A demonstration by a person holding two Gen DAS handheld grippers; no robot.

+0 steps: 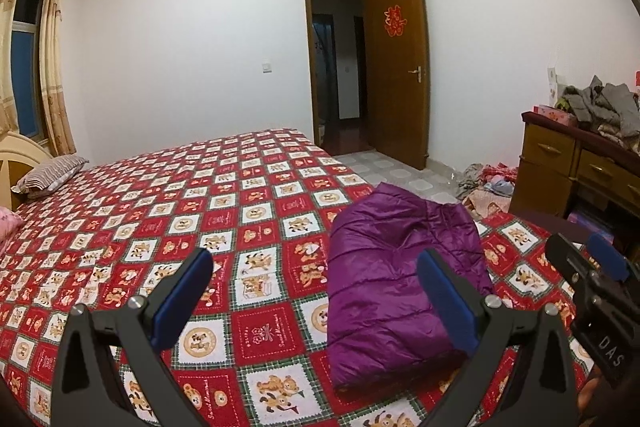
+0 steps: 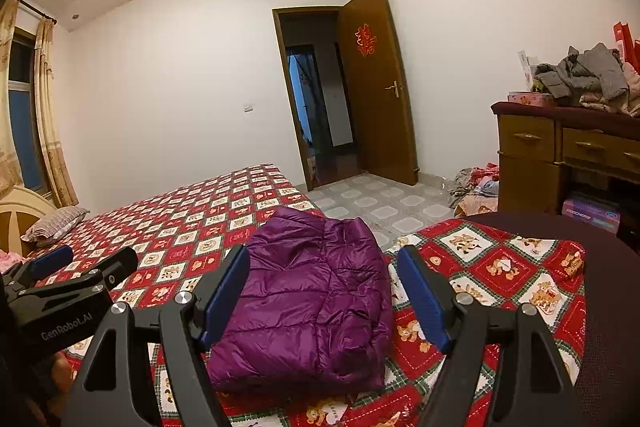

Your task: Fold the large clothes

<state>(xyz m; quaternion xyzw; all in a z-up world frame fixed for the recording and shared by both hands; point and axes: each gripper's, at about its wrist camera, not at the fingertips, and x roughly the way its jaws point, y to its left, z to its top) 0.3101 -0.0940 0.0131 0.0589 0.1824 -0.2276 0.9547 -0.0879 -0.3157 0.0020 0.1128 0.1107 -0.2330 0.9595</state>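
Observation:
A purple puffer jacket (image 1: 396,279) lies folded into a compact rectangle on the red bear-patterned bedspread (image 1: 208,195), near the bed's right edge. My left gripper (image 1: 315,255) hovers open above the bed just left of the jacket, its right blue pad (image 1: 448,303) over the jacket's right side, nothing held. In the right wrist view the jacket (image 2: 316,295) sits straight ahead, and my right gripper (image 2: 323,251) stands open above its near end, jaws wide with nothing gripped. Each gripper shows in the other's view: the right gripper (image 1: 580,251) and the left gripper (image 2: 94,261).
A striped pillow (image 1: 52,173) rests by the headboard at far left. A wooden desk (image 2: 560,155) piled with grey clothes (image 2: 588,75) stands right, with more clothes on the tiled floor (image 2: 476,183). An open brown door (image 2: 376,87) is behind. A dark rounded surface (image 2: 616,307) borders the bed's right.

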